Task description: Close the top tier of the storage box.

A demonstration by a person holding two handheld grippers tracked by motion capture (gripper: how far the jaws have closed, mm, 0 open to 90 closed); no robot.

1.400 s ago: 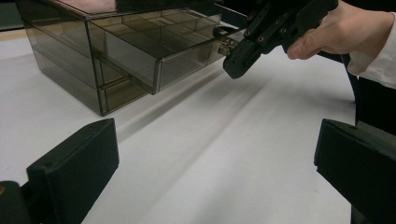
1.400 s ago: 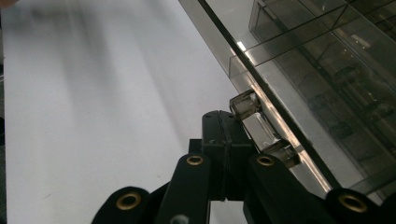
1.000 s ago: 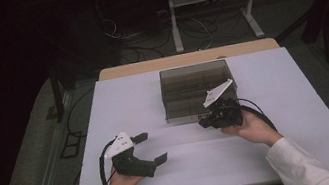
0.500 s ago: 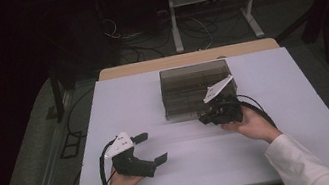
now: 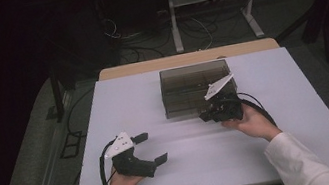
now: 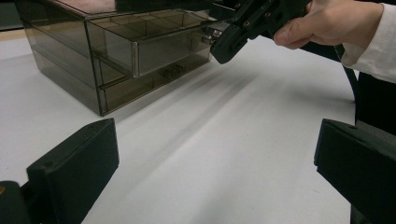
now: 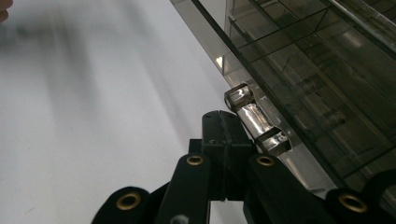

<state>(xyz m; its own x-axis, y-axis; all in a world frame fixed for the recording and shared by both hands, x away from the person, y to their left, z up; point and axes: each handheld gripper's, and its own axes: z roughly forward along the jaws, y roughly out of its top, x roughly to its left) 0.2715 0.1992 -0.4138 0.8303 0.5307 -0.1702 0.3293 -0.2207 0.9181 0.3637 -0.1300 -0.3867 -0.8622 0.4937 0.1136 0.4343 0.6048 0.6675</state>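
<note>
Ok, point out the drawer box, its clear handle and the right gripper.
drawer box [image 5: 188,96], high view, front wall.
handle [image 7: 254,119], right gripper view, middle of the clear bar.
right gripper [image 7: 224,128], right gripper view, where the closed fingers meet, beside the handle.

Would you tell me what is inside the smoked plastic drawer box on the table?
Through the tinted drawer box, the upper drawer shows divider walls forming compartments, seemingly empty. The lower drawer's contents are too dark to tell.
</note>
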